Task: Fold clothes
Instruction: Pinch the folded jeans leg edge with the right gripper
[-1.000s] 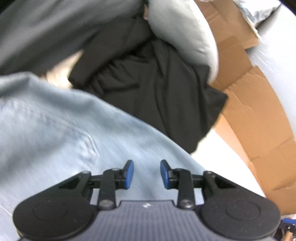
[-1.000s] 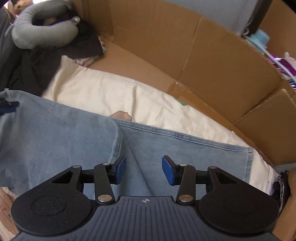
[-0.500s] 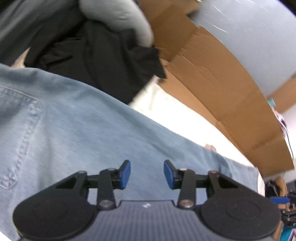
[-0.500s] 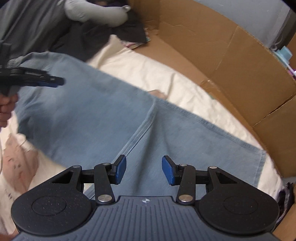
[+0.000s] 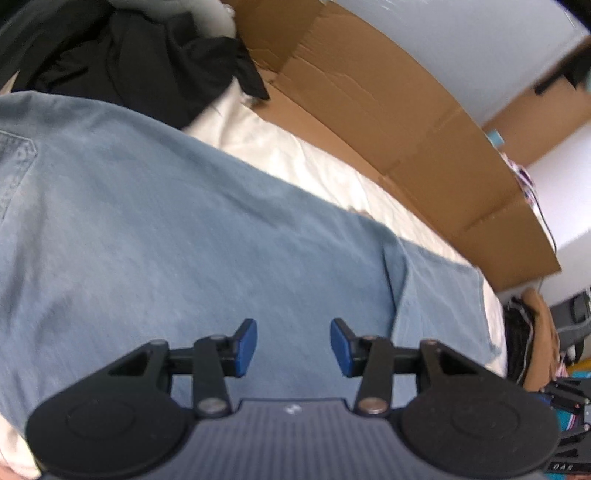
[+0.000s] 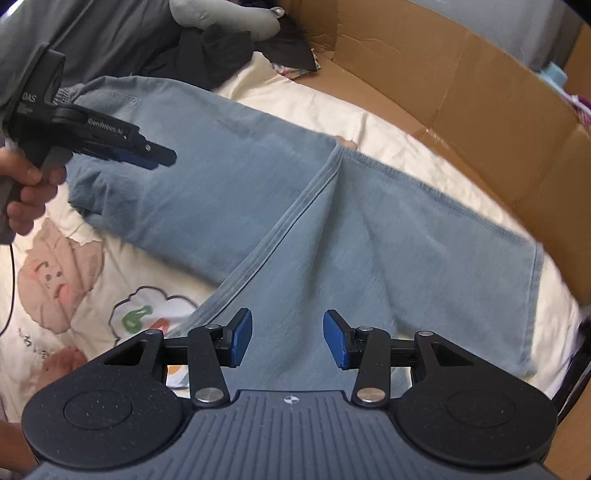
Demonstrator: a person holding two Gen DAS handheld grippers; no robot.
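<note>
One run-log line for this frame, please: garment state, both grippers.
jeans: spread on bed sheet, partly folded | left gripper: open, empty, above jeans | right gripper: open, empty, above jeans

- The jeans [image 6: 280,206] are a faded light blue denim, with paler stitched seams down the leg and a stitched pocket at the left edge of the left wrist view.
- The bed sheet [image 6: 92,258] is cream, printed with a pink cartoon pig, a white cloud holding green and red marks, and small dark lettering at the lower left.
- The left gripper [image 6: 147,157] is black with blue pads and white lettering on its body.
- The right gripper [image 6: 288,338] is black, with blue pads and silver rivets.
- The cardboard [image 6: 461,92] is plain brown.
- The clothes [image 5: 147,55] at the upper left are black.
- The cushion [image 6: 225,18] is grey.
</note>
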